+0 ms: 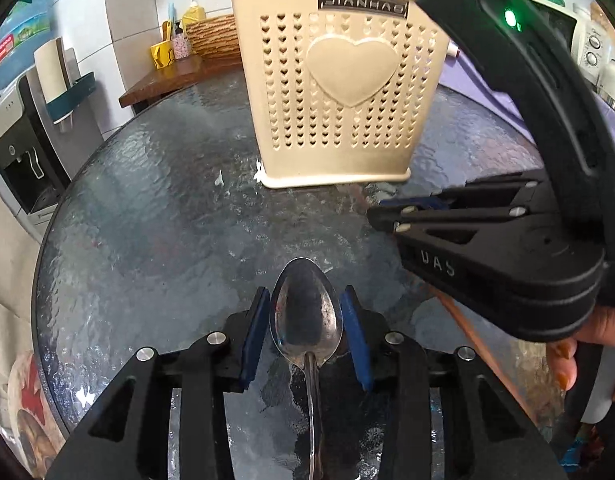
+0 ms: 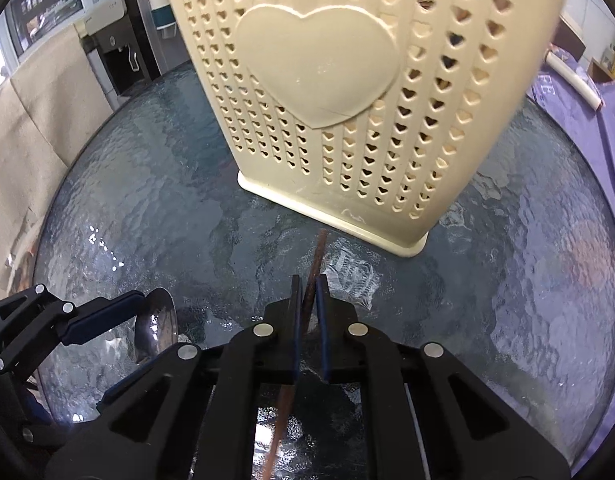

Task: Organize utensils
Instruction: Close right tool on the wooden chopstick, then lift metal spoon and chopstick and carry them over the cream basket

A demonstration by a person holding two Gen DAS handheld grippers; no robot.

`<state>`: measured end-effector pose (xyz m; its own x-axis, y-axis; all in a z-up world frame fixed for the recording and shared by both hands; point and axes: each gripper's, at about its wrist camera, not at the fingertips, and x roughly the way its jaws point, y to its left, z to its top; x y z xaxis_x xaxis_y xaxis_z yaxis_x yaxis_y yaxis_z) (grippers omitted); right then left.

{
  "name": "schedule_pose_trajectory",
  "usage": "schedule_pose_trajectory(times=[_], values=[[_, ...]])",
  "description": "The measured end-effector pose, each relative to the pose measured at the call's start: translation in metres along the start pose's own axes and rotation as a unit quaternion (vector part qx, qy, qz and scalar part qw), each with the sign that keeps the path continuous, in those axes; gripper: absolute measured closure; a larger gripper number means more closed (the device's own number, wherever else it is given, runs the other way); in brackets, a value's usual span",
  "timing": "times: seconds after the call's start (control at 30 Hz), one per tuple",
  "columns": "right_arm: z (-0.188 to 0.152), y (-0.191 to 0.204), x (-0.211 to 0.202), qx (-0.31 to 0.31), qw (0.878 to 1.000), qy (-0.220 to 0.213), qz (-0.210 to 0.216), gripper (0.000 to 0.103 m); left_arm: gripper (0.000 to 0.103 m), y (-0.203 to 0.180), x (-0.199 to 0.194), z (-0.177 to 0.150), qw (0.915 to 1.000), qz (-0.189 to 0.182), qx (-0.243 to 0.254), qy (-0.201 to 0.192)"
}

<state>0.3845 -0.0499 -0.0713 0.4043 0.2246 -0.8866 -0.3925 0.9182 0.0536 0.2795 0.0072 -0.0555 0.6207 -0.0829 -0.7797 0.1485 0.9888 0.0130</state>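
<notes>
1. My left gripper (image 1: pixel 306 322) has a metal spoon (image 1: pixel 306 312) between its blue pads, bowl pointing forward and handle running back under the gripper. The pads sit right at the sides of the bowl; I cannot tell whether they press on it, so I call this a loose hold at best.
2. My right gripper (image 2: pixel 308 320) is closed on a thin brown chopstick (image 2: pixel 317 254), which sticks out ahead of the pads towards the holder and trails back beneath the gripper.
3. Just ahead of both grippers stands the cream utensil holder (image 1: pixel 339 92) with heart-shaped holes, upright on the glass tabletop (image 1: pixel 155 216). A few brown handles already rise from its top, so I judge part of the sorting done.
4. Still left, as I read it: the spoon and the chopstick both need lifting over the rim and dropping in. Neither is raised to the rim yet.
5. Hard to make out: the holder's top edge is cut off in the right wrist view, so its compartments are hidden. Whether the spoon rests on the tabletop or hangs just above it, I cannot say.
</notes>
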Motion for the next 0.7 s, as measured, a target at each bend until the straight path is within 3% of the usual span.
schedule_pose_trajectory(times=[0.27, 0.7], values=[[-0.010, -0.010, -0.024, 0.012, 0.999, -0.039, 0.029, 0.097, 0.067, 0.007, -0.021, 0.008, 0.9994, -0.009, -0.007, -0.034], [-0.023, -0.035, -0.144, 0.023, 0.981, -0.177, 0.071, 0.097, 0.067, 0.007, -0.093, 0.029, 0.9918, -0.033, -0.014, -0.123]])
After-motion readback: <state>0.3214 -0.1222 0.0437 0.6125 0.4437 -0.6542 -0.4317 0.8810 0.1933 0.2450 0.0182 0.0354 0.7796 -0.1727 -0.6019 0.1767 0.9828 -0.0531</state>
